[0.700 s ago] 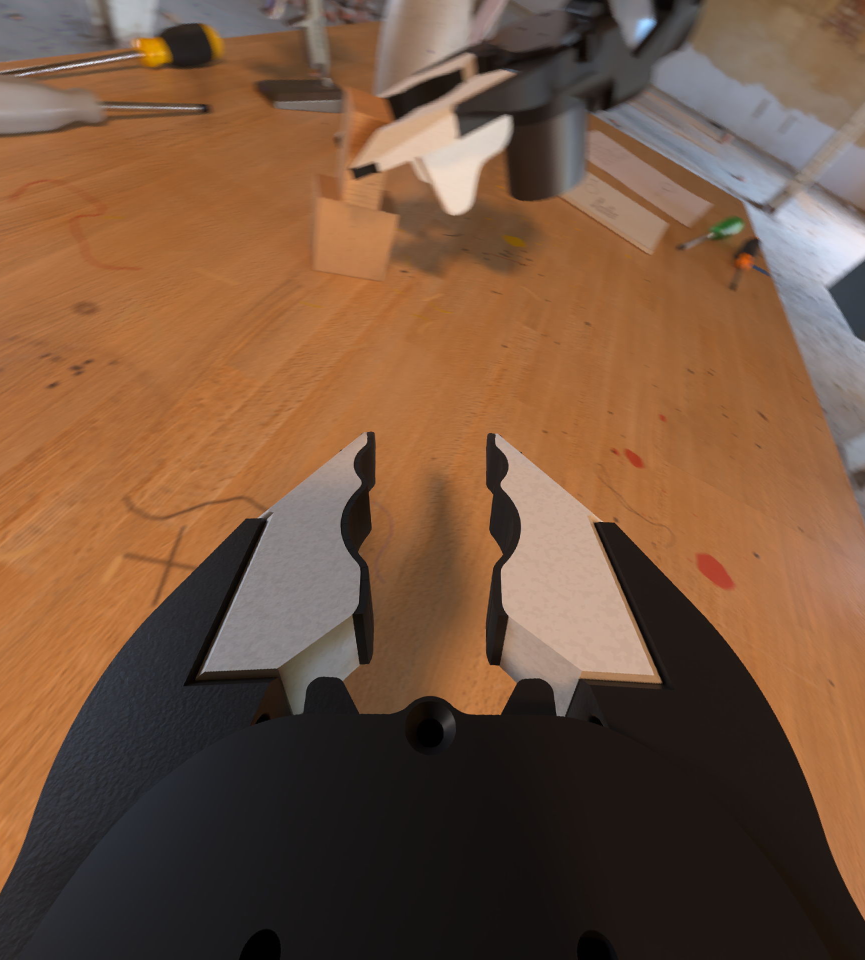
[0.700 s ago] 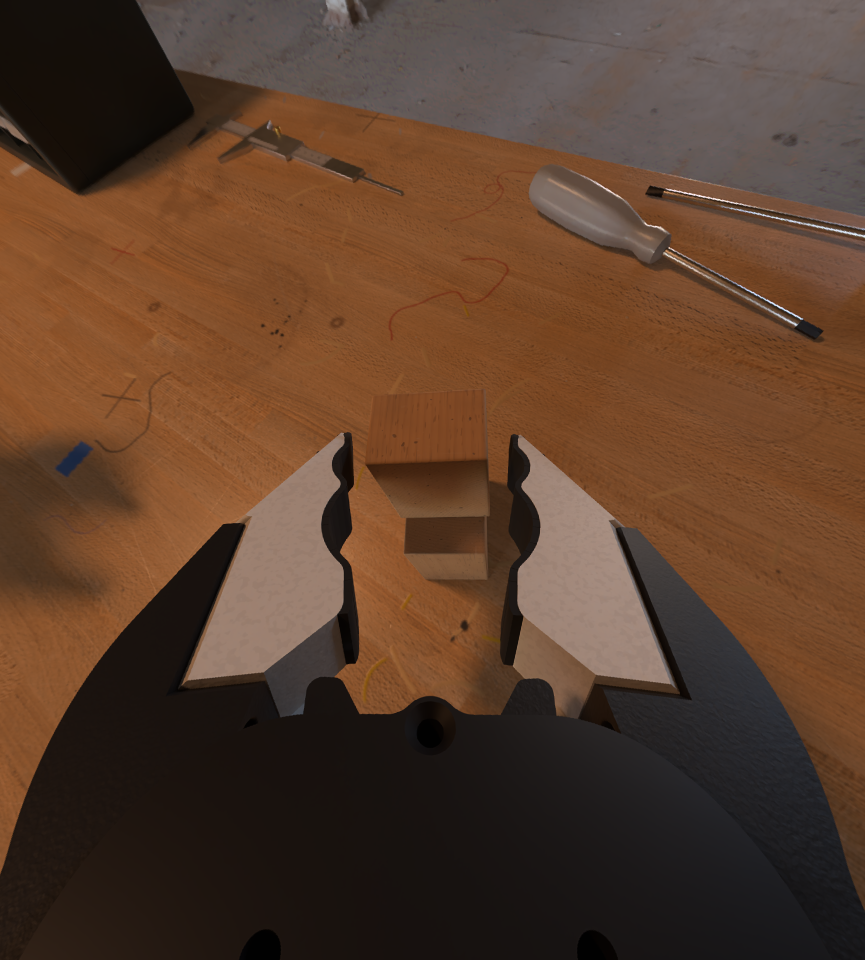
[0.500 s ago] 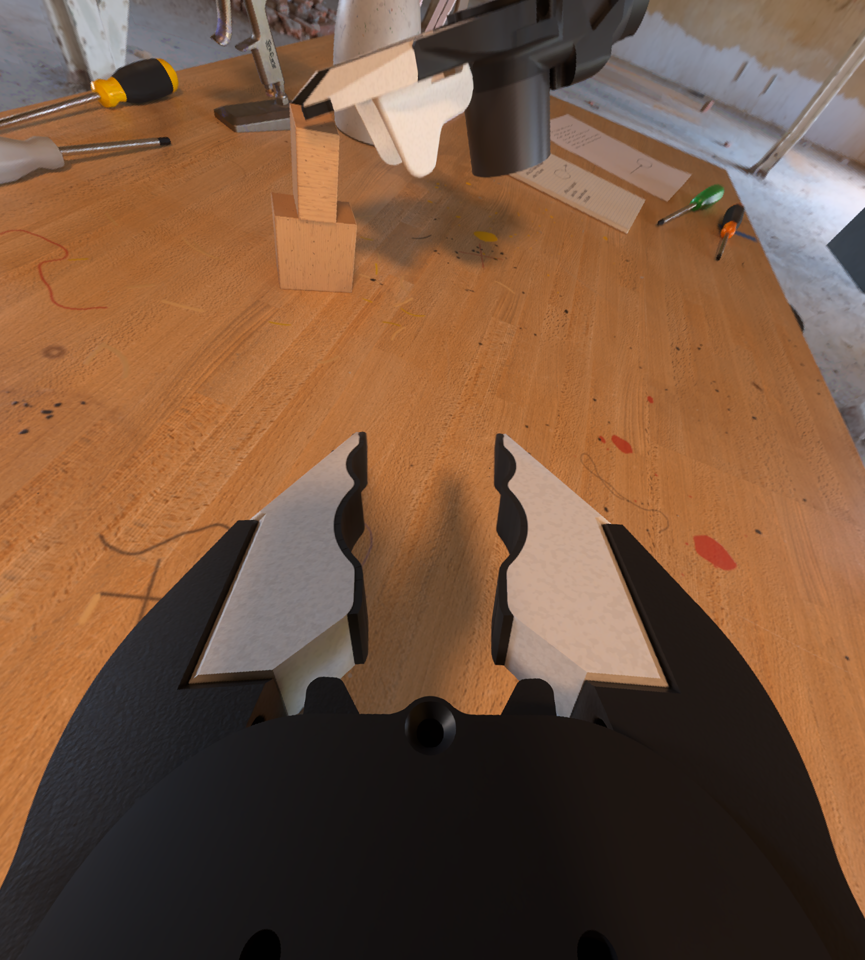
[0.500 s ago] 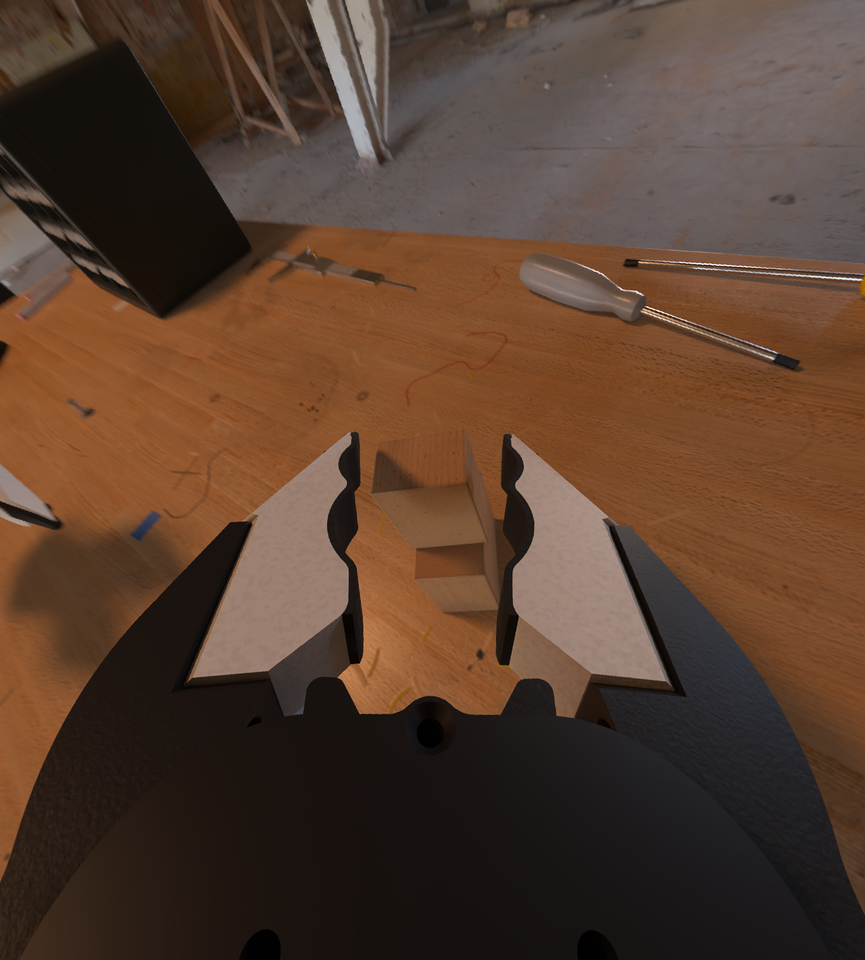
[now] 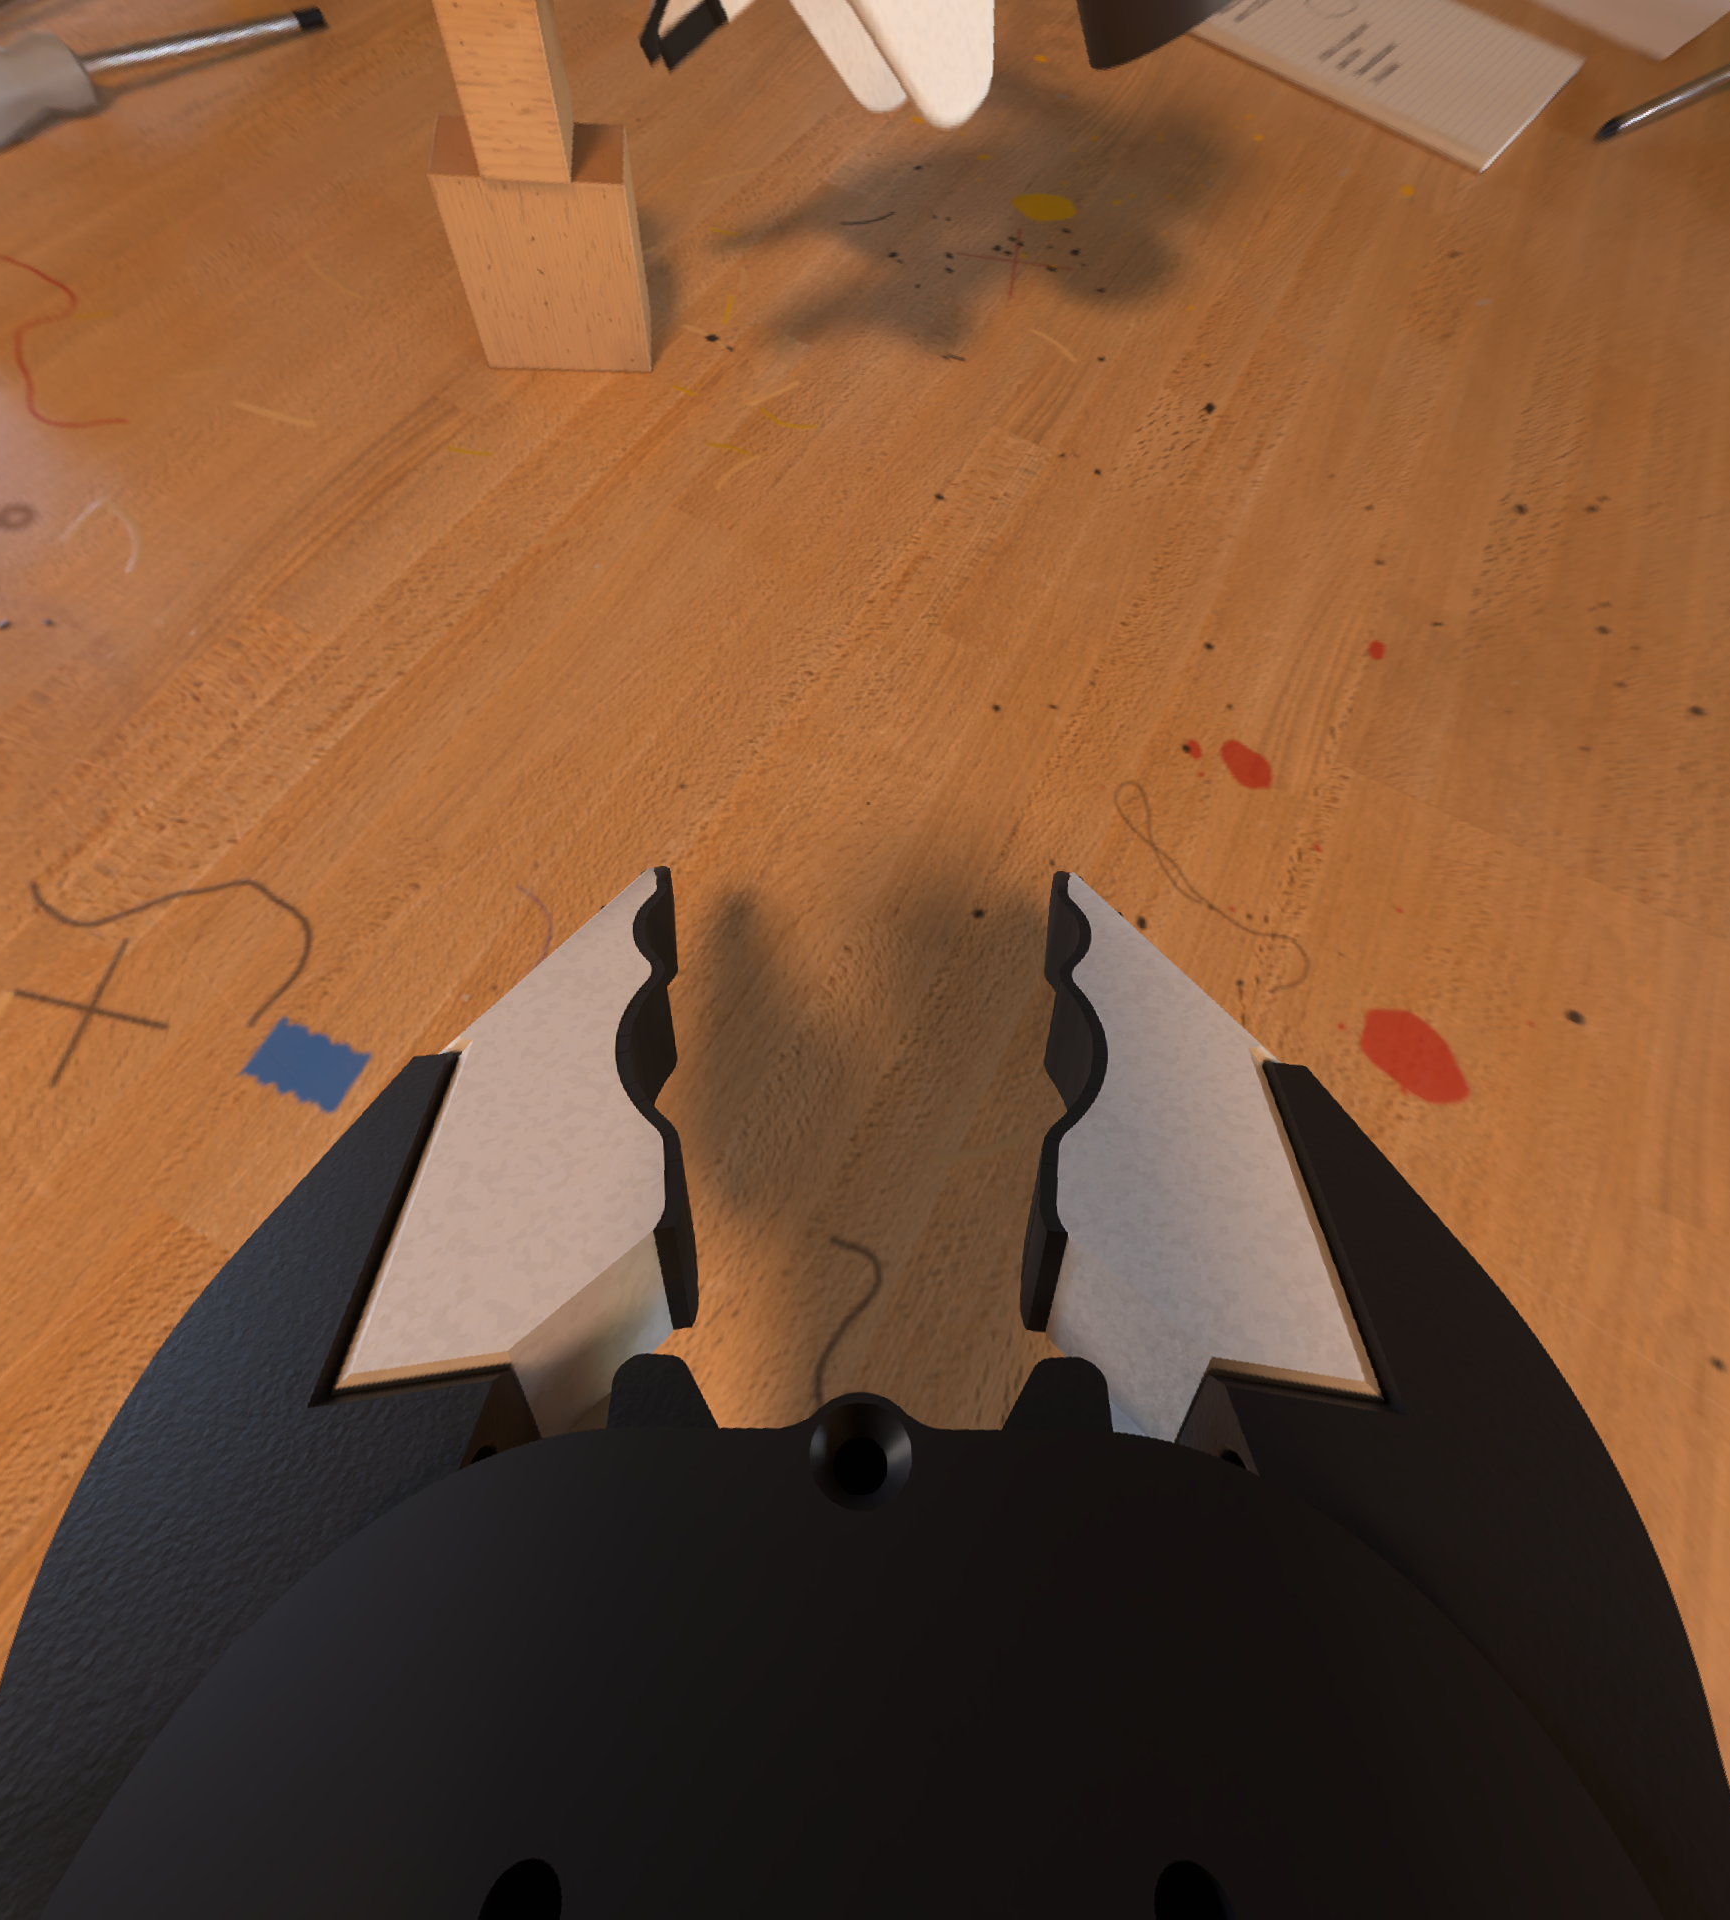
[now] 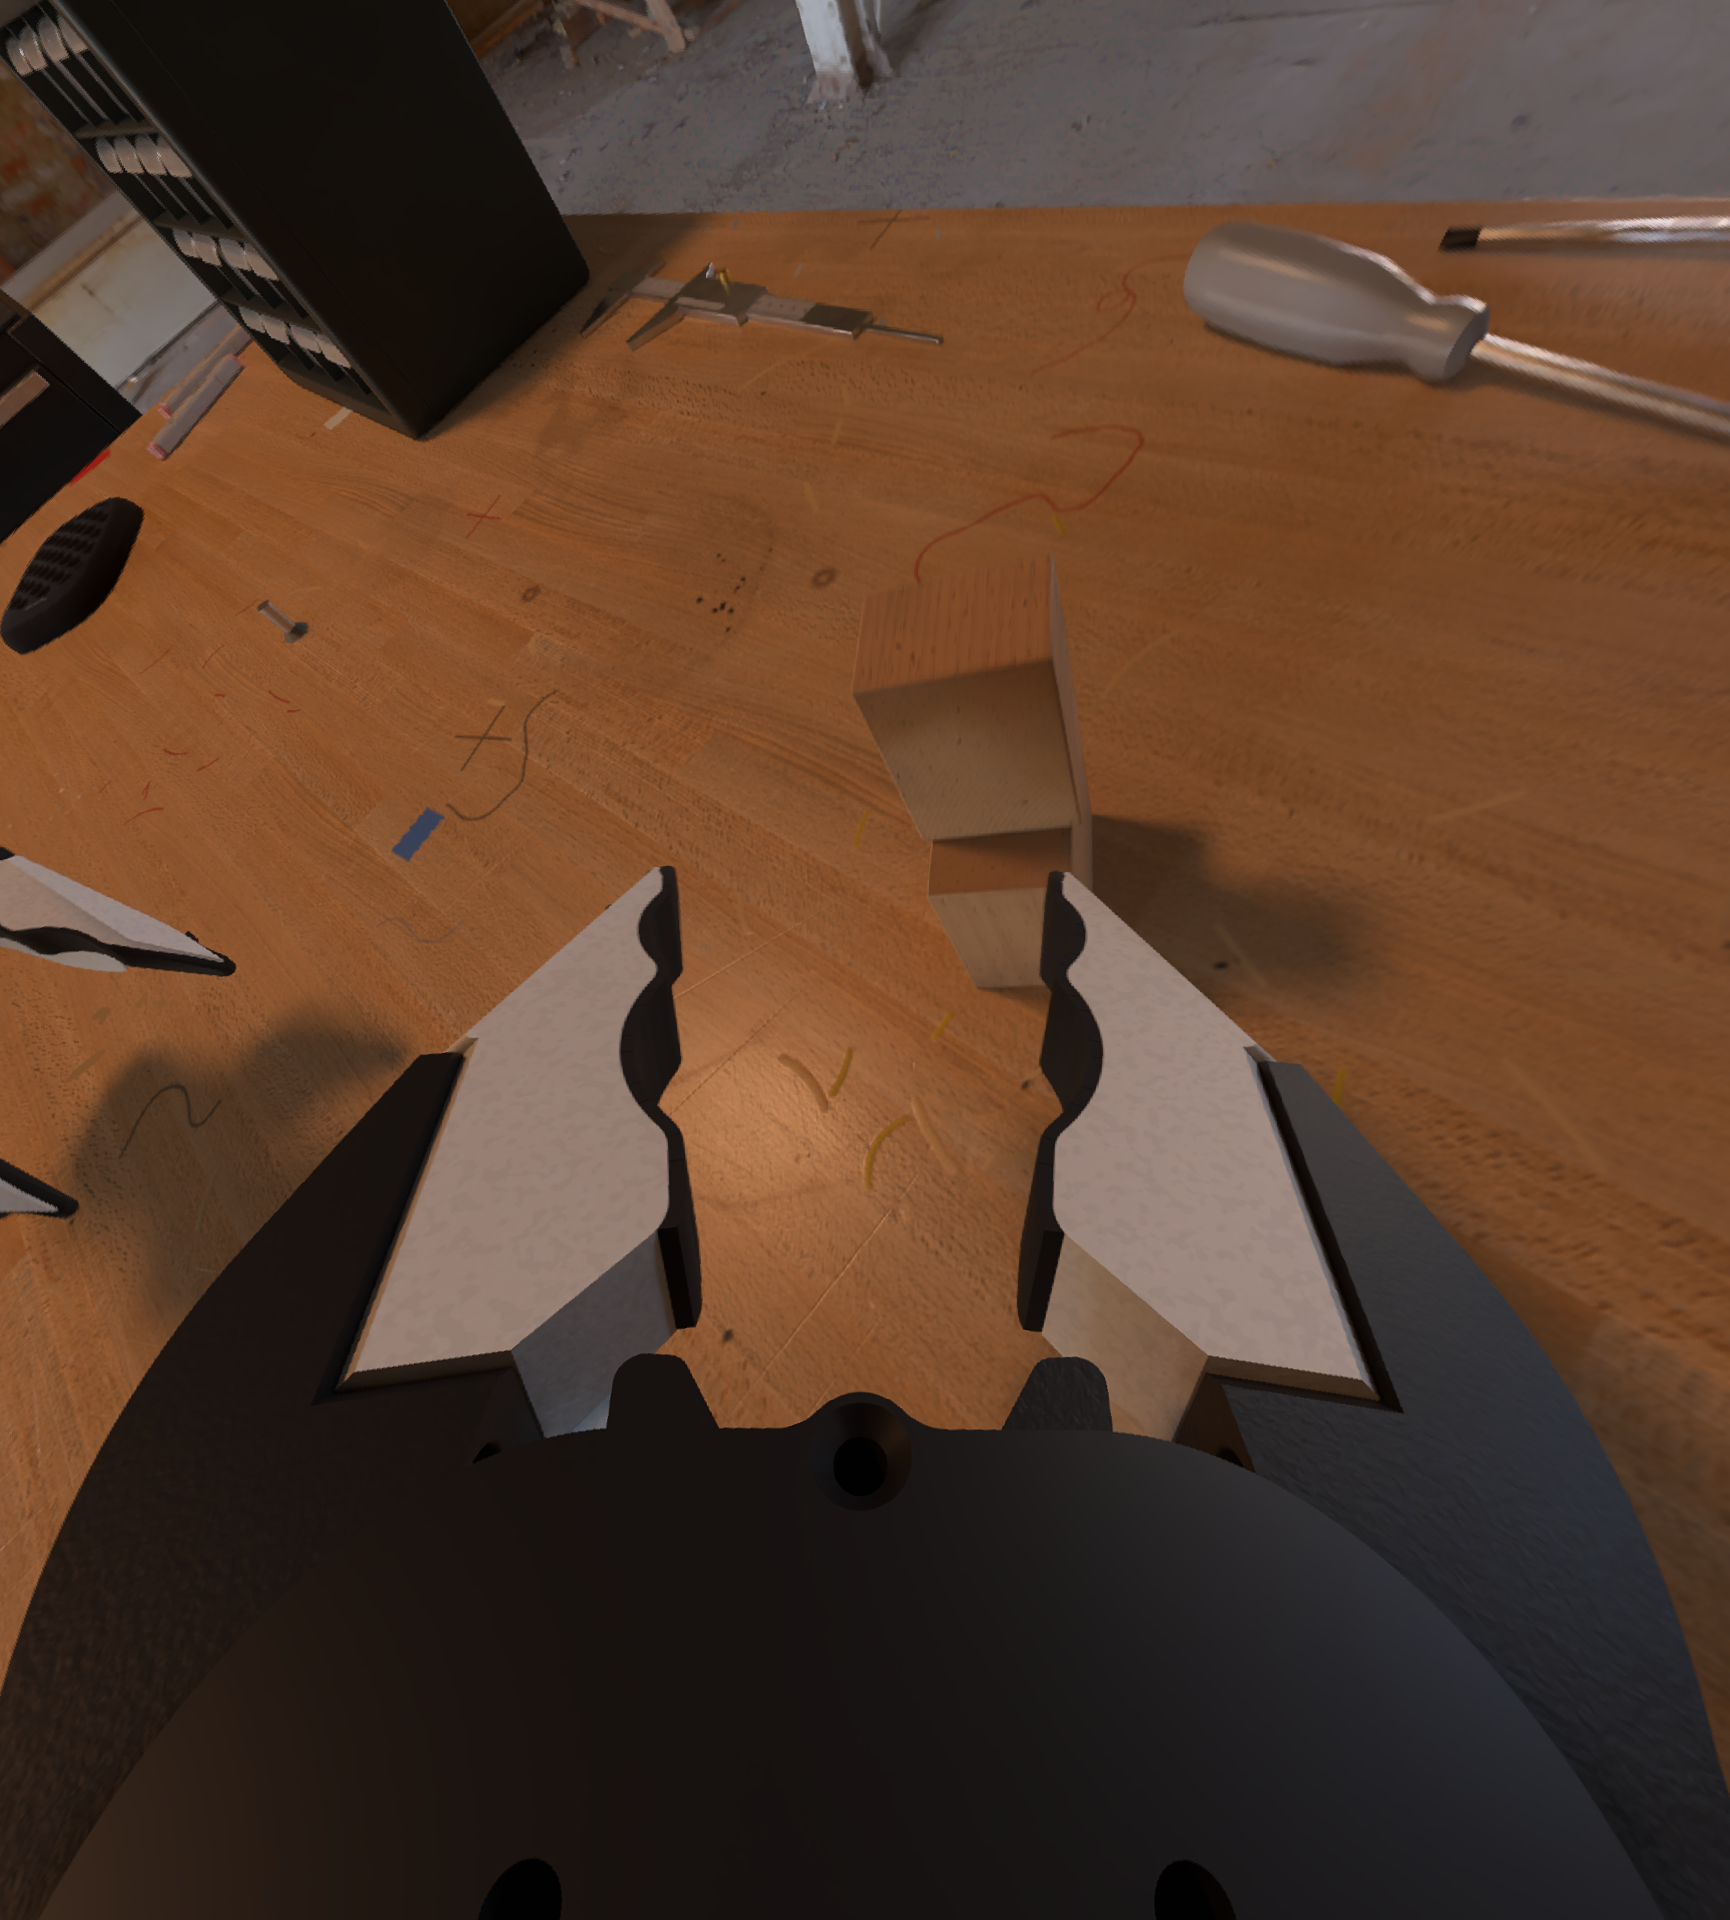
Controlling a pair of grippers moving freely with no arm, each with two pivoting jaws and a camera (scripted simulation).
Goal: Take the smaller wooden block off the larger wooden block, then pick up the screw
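Note:
The smaller wooden block (image 5: 513,83) stands upright on the larger wooden block (image 5: 549,260) at the top left of the left wrist view. In the right wrist view I see the smaller block (image 6: 975,727) from above, with the larger block (image 6: 986,925) under it, just ahead of my right finger. My right gripper (image 6: 861,883) is open and empty; the blocks are right of its gap. One of its fingers (image 5: 902,62) hangs right of the blocks. The screw (image 6: 281,620) lies far left. My left gripper (image 5: 861,883) is open and empty over bare table; its fingers (image 6: 61,925) show at the left.
A black cabinet (image 6: 321,208), a caliper (image 6: 767,307) and a white-handled screwdriver (image 6: 1328,312) lie near the far table edge. A black oval object (image 6: 71,571) sits beyond the screw. Blue tape (image 5: 305,1062) lies beside my left gripper. Paper sheets (image 5: 1391,73) and a green screwdriver (image 5: 1723,83) are far right.
My right gripper has shifted left, so the blocks are no longer between its fingers, and its jaws stand wider. My left gripper has moved closer to the blocks and opened wider.

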